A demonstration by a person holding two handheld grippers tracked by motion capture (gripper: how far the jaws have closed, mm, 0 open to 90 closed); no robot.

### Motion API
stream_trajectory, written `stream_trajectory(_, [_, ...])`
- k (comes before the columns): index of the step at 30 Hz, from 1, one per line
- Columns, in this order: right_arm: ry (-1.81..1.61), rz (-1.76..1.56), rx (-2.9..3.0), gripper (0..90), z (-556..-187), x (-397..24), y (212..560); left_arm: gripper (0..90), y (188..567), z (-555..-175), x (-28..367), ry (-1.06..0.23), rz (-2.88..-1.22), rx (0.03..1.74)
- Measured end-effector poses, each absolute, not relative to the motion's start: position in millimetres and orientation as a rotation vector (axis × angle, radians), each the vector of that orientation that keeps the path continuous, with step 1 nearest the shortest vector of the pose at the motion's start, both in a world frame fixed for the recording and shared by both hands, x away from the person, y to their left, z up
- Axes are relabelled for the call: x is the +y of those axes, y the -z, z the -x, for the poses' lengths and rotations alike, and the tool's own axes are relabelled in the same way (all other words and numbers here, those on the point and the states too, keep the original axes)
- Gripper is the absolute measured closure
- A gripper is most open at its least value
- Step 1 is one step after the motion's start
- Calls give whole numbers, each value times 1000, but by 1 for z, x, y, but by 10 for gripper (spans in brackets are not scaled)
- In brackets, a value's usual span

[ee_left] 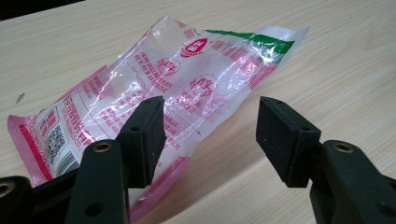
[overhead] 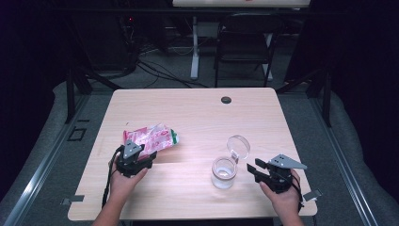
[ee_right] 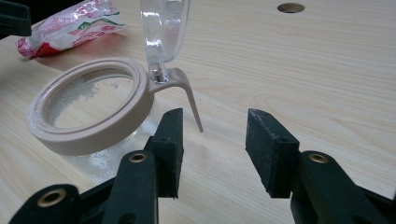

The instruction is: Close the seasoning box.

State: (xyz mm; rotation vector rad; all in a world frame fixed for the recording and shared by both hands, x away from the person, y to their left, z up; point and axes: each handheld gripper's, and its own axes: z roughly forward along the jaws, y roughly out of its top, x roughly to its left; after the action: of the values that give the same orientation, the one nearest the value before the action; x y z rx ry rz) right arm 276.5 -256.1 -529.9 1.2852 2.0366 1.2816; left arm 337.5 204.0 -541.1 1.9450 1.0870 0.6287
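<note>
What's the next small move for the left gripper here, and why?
Probably ease the left gripper forward and close on the plastic bag: its jaws stand open with nothing gripped, the bag lies flat just ahead, and the jar waits with its lid flipped up.

black two-jaw left gripper point(overhead: 141, 158) and right gripper point(overhead: 258, 170), brass-ringed screw holes, grey three-cornered top plates, trailing black cables.

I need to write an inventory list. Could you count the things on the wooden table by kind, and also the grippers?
Pink, white and green plastic bags: 1
Clear jars with beige rim and open clear lid: 1
Black two-jaw grippers, left and right: 2
Total: 4
</note>
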Motion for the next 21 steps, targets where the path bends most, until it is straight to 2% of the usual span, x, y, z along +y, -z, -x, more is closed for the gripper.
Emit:
stream_trajectory(4, [-1283, -1280, 2037, 560, -276, -257, 530, 411, 543, -341, 197, -612, -1972, 1060])
stream_trajectory(12, [-1277, -1295, 2022, 555, -271, -260, 531, 404, 551, -348, 169, -753, -2106, 957])
stream_trajectory(21, [-1268, -1339, 1983, 554, -263, -270, 532, 427, 561, -366, 153, -873, -2159, 963])
